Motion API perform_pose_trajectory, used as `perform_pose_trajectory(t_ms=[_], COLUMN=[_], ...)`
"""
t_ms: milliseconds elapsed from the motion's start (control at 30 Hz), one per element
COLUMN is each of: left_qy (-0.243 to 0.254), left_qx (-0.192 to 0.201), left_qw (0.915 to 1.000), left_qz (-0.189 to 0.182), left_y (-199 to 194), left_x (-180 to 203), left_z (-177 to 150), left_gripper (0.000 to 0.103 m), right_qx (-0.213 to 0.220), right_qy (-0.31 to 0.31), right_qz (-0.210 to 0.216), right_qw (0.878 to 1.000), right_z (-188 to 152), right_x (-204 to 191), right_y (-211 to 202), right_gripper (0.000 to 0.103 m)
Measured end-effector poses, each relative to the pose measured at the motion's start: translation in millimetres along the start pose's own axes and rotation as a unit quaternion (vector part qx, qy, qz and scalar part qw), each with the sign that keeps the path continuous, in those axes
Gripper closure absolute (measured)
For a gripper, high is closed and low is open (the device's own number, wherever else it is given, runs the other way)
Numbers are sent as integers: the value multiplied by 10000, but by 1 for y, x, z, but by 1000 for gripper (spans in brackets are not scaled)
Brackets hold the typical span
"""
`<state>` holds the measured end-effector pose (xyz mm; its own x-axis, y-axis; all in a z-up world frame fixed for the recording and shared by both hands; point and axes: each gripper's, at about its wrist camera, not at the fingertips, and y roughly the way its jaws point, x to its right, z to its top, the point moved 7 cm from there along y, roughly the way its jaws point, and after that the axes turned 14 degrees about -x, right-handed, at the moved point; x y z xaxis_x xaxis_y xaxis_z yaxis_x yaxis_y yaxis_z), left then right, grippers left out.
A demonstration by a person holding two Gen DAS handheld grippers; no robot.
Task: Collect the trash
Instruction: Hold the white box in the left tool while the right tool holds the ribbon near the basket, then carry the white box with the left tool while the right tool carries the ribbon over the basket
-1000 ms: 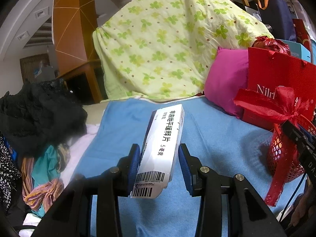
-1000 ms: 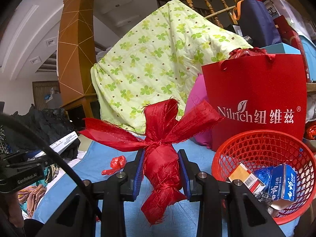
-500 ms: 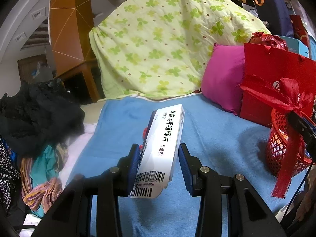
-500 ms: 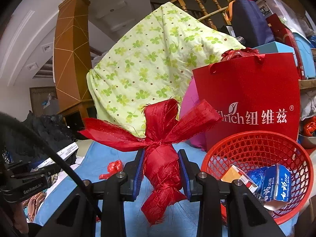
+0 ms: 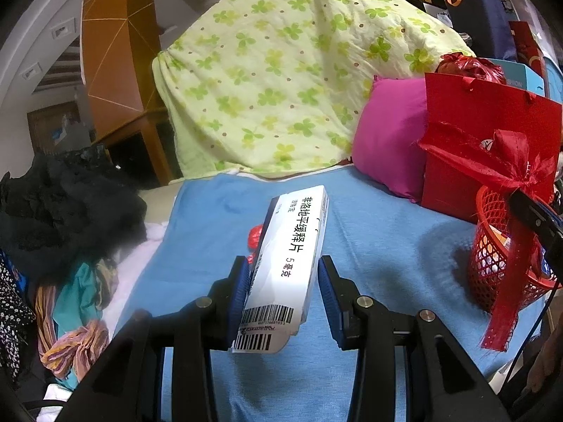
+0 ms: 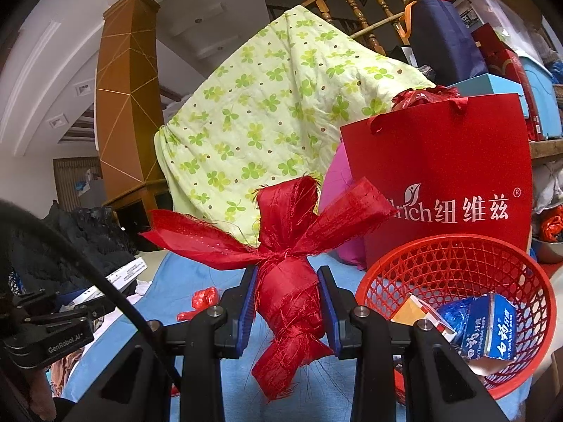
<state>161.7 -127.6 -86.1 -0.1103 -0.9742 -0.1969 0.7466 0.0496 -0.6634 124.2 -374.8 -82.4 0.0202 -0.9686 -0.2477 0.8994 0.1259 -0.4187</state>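
Observation:
My left gripper (image 5: 284,290) is shut on a white medicine box (image 5: 288,256) with a barcode end, held above the blue sheet (image 5: 380,246). My right gripper (image 6: 288,299) is shut on a red ribbon bow (image 6: 285,256), held just left of the red mesh basket (image 6: 457,256). The basket holds a blue toothpaste box (image 6: 496,327) and other packaging. The basket (image 5: 492,267) and the bow (image 5: 510,183) also show at the right of the left wrist view. A small red wrapper (image 6: 202,299) lies on the sheet; it shows behind the box in the left wrist view (image 5: 256,237).
A red paper gift bag (image 6: 450,176) and a pink pillow (image 5: 387,137) stand behind the basket. A green clover-print quilt (image 5: 288,70) is piled at the back. Dark clothes (image 5: 63,211) and colourful fabrics (image 5: 74,316) lie on the left.
The right gripper with the bow has edged closer to the basket. The left gripper still holds the box and has shifted a little, with the red wrapper now showing behind it.

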Motion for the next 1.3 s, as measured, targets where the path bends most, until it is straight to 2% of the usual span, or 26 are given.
perform_pose_trajectory(t_ms=[1300], left_qy=[406], left_qx=[33], left_qw=[9992], left_qz=[-58], left_y=[-4], left_x=[38], left_z=[6], left_gripper=[61], right_qx=[122], right_qy=[334], right_qz=[-23], right_qw=[9994], right_z=[0], right_x=[12], right_y=[-20], right_gripper=[65])
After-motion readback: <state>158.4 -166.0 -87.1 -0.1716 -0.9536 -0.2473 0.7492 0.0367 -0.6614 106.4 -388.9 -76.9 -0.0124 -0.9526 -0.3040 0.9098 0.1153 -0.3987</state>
